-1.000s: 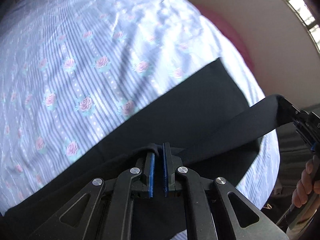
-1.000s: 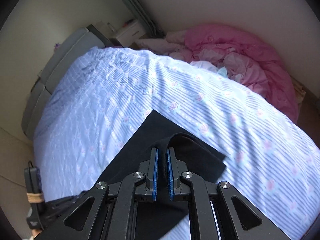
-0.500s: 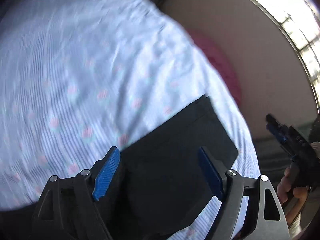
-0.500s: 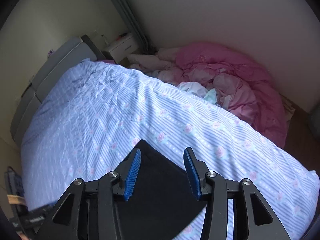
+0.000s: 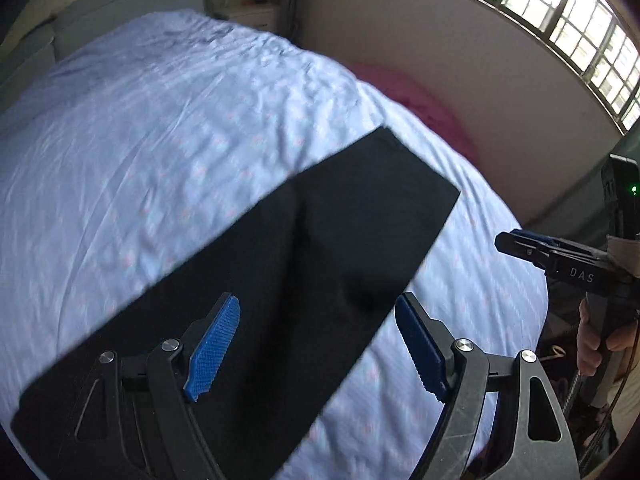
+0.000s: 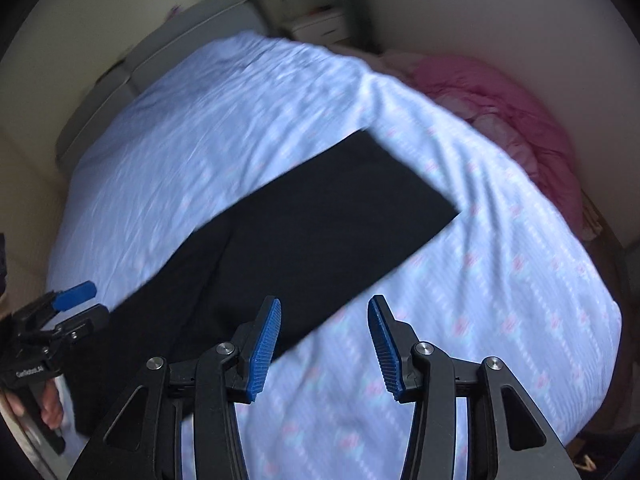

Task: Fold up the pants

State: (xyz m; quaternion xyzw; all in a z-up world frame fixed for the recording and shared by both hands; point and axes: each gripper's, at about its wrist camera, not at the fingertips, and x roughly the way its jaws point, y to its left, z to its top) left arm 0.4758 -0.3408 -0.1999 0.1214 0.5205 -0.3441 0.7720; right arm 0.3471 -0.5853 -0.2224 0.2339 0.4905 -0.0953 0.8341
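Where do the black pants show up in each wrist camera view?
Left wrist view: the black pants run diagonally from lower left to centre right, across the striped bedsheet.
Right wrist view: the black pants run diagonally from lower left to centre right.
Shared landmark: the pink duvet, beyond the bed's right edge.

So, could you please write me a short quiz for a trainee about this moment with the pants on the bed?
1. True or false: the left gripper holds the pants.
2. What colour is the bedding heap beside the bed? A) green B) pink C) yellow
3. Fill in: the right gripper has its jaws ____.

Key: 1 false; 2 B; 3 open
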